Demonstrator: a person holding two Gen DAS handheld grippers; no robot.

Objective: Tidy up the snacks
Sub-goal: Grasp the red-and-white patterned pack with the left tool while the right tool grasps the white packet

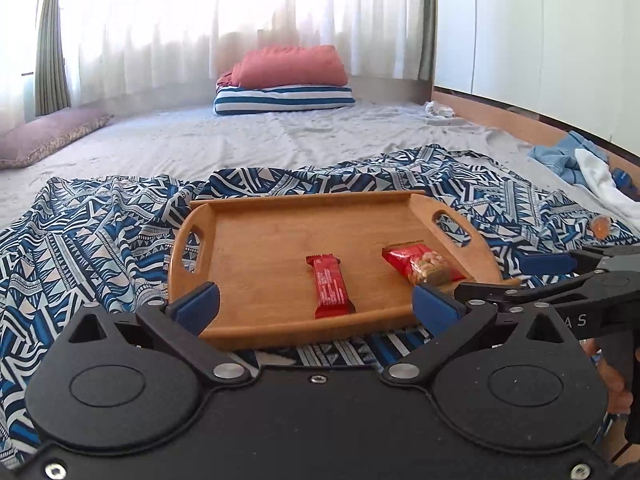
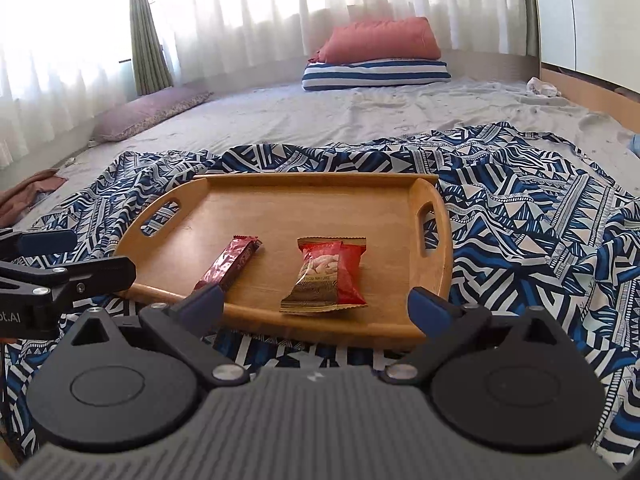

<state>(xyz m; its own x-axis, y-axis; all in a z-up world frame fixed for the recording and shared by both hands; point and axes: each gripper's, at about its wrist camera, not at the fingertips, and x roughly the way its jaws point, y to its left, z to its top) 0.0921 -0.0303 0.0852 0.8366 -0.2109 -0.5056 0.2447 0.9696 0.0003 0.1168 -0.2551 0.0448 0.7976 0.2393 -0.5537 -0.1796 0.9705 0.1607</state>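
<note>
Your left gripper (image 1: 316, 300) and your right gripper (image 2: 316, 304) both have their jaws spread wide, with nothing held between them. The long red wrapped snack bar (image 1: 330, 286) and the red and gold packet of nuts (image 2: 328, 276) lie flat, side by side, on the light brown wooden tray with two handle holes (image 2: 320, 196). They are near each other but not touching. The tray rests on the blue and white patterned cloth (image 2: 520, 208) spread over the bed, which probably keeps it clean. Both snacks look put away, so your job seems nearly done.
</note>
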